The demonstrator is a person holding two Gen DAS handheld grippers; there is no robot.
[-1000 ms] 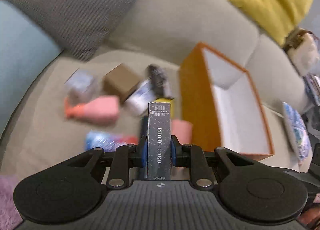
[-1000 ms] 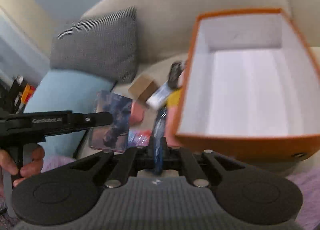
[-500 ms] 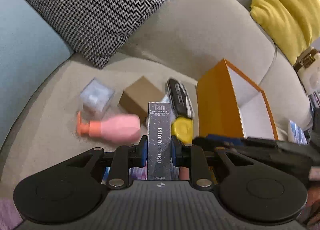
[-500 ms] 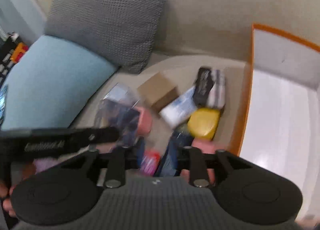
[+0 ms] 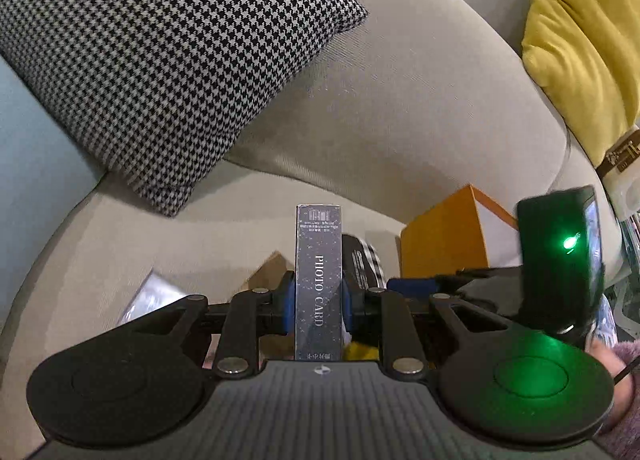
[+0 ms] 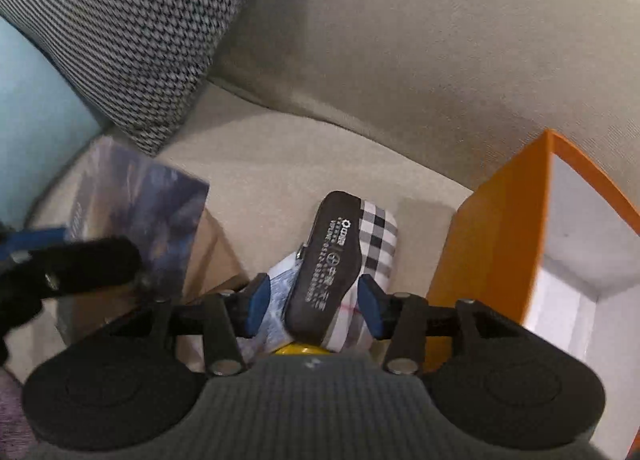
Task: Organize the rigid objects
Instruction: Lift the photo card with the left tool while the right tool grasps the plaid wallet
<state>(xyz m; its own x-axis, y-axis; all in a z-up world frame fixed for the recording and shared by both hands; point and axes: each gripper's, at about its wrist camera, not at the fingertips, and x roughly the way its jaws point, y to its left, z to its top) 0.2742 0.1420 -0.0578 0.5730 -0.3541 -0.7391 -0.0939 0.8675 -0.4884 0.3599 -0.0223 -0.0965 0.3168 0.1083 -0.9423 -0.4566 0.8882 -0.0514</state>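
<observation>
Right wrist view, orange box (image 6: 500,256) white inside, right gripper (image 6: 314,304) just spreading around dark case (image 6: 326,268), left gripper (image 5: 319,302) clamping photo-card box (image 5: 319,284).

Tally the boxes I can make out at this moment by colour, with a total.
Orange box: 1
Brown box: 1
Dark PHOTO CARD box: 1
Clear box, blurred: 1
Total: 4
</observation>
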